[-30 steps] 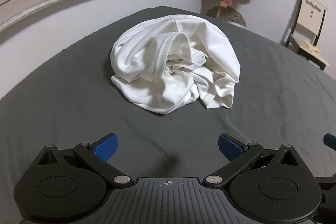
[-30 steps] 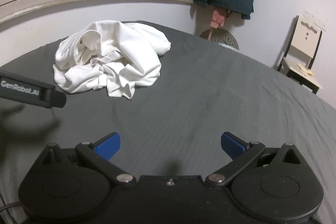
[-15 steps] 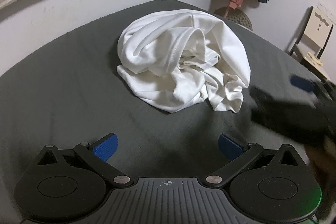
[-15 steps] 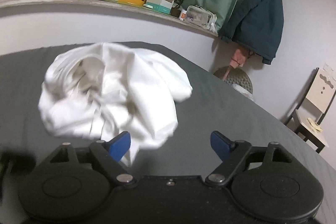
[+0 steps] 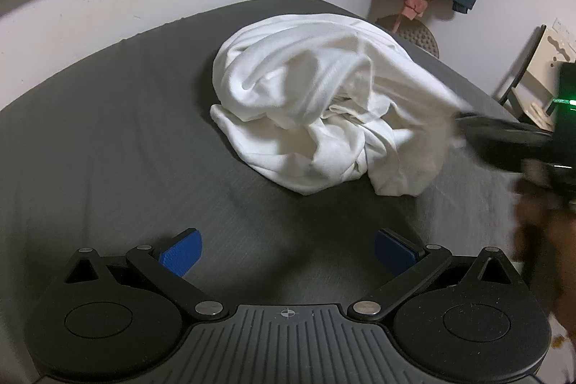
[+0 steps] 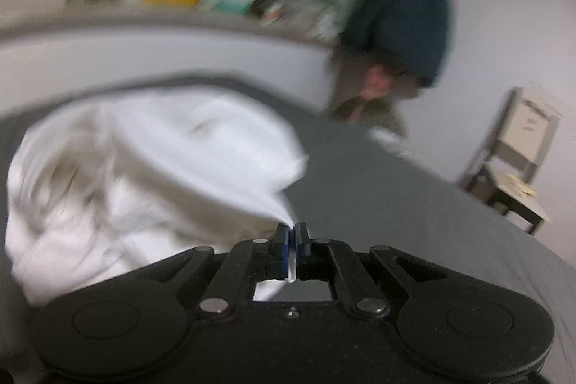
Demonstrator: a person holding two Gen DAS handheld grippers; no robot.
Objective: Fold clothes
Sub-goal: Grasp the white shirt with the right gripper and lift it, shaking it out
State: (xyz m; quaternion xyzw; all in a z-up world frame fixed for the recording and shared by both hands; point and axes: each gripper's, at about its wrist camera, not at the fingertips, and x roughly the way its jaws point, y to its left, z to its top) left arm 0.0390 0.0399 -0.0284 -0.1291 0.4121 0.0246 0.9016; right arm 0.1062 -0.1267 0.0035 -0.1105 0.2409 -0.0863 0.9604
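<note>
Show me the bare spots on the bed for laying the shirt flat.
Bare grey sheet lies left of the white shirt, toward the wall, and between the shirt and the open left claw. The right side is crowded by the right claw gripping the shirt.

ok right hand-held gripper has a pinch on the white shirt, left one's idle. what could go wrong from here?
1. The right hand-held gripper is shut on only a thin edge of the white shirt; a hard pull could slip it free.
2. The shirt is a crumpled heap, so lifting one point may drag the whole bundle across the grey sheet rather than open it.
3. The left hand-held gripper is open and short of the cloth, so nothing anchors the other side.
</note>
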